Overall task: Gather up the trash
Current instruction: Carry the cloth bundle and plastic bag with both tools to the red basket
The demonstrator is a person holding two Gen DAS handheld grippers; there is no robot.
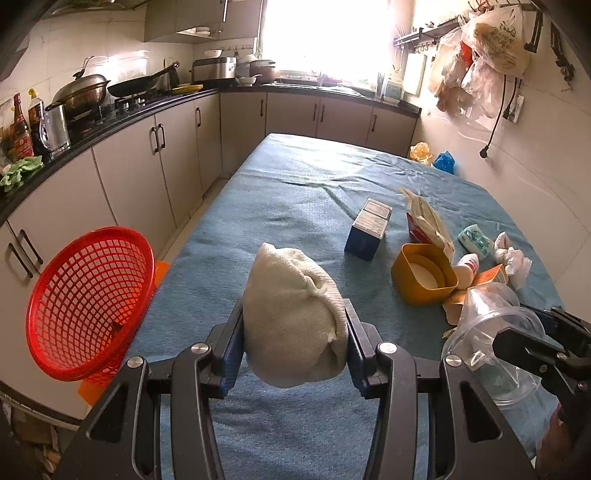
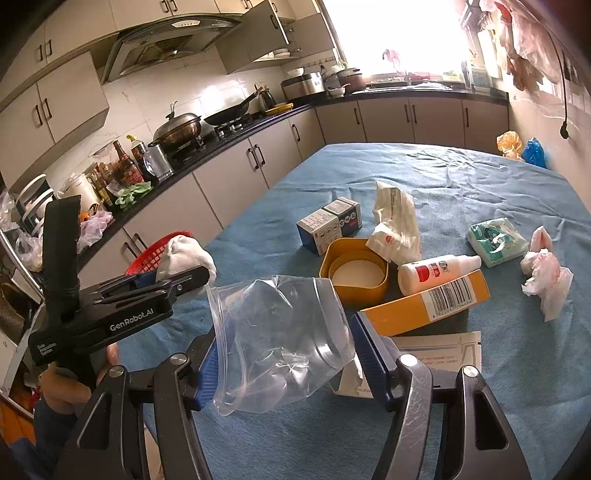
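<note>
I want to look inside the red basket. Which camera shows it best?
The left wrist view: the basket shows whole at the table's left edge, its open mouth facing the camera. In the right wrist view only a bit of its rim peeks out behind the left gripper and its white bundle.

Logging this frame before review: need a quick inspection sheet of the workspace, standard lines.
Surface: table under a wrinkled blue cloth.
Job's things: red mesh basket at the table's left edge; yellow tub, blue-white box, white spray bottle, orange carton, crumpled tissues, tissue pack, paper wrapper on the cloth.
Clutter: flat paper packet at the near edge.
Grippers: left claw shut on a white cloth wad; right claw shut on a clear plastic bag.
Cables: black cord with plug hangs on the right wall.
Surroundings: kitchen counter with pans and bottles; bright window.
</note>
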